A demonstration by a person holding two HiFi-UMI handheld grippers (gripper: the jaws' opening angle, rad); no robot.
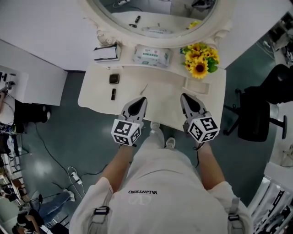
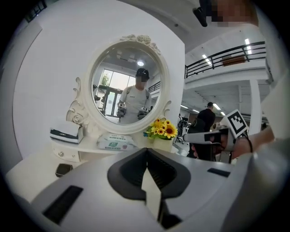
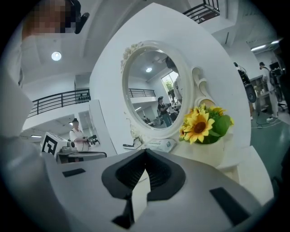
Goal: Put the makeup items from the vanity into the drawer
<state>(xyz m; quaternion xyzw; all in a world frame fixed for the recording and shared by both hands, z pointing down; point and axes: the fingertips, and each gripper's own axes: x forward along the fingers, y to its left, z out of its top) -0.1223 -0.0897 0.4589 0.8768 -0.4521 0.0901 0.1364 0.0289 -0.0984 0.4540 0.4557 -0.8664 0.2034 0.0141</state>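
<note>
Hovering clenched, empty — left claw, right claw; compact, dark tube on vanity — near, left of left claw.

The mirror is glossy glass in a carved, matt cream frame. Below the mirror, the desk is smooth and cream-painted with a soft satin sheen. Just under the mirror, the wipes pack wears shiny, crinkled plastic film. The sunflowers, right of the mirror, look like matt cloth. Lower left of the mirror, the compact is dark and glossy. The left tongs and right tongs are matt pale-grey plastic with ribbed black pads. The floor is polished and reflective.
</note>
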